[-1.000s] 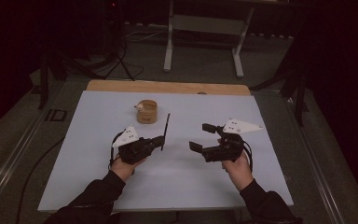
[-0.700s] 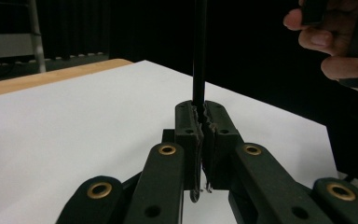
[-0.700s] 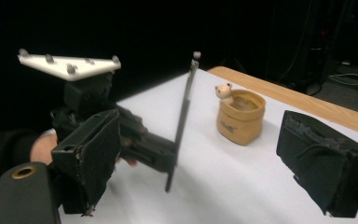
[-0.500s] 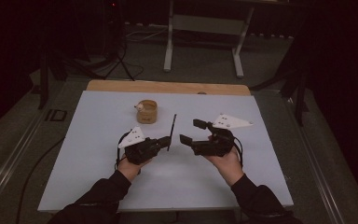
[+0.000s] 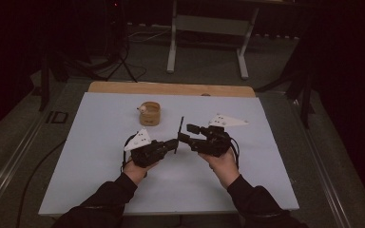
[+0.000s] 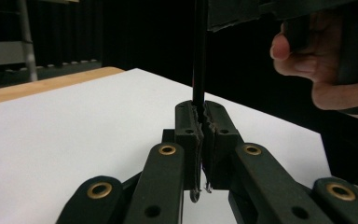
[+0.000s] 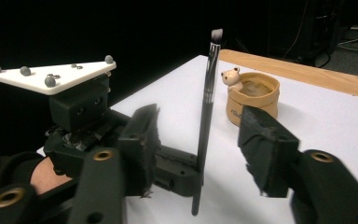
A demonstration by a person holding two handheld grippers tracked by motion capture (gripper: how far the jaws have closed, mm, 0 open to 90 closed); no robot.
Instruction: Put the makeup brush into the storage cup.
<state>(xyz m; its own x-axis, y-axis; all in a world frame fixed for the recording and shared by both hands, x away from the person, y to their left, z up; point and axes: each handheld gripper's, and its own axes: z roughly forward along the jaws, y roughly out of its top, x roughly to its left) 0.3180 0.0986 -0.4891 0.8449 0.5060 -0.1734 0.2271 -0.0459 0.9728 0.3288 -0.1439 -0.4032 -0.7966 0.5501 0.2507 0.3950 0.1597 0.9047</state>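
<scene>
The high view looked forward and down over the bench (image 5: 100, 180) from afar. Each tool's camera sat low and close beside the upright brush (image 7: 206, 116); all three views shared that brush and the bench around it.

White table (image 5: 100, 180), tan bear-trimmed pot (image 5: 149, 113), wooden board (image 5: 171, 89) at far edge, grey metal stand (image 5: 206, 23) behind

The brush (image 7: 206, 116) was black with a white-tipped, dark bristle head. The cup (image 5: 149, 113) was tan with a small bear figure. The surface (image 5: 90, 142) was pale blue-white with a wooden far edge.
</scene>
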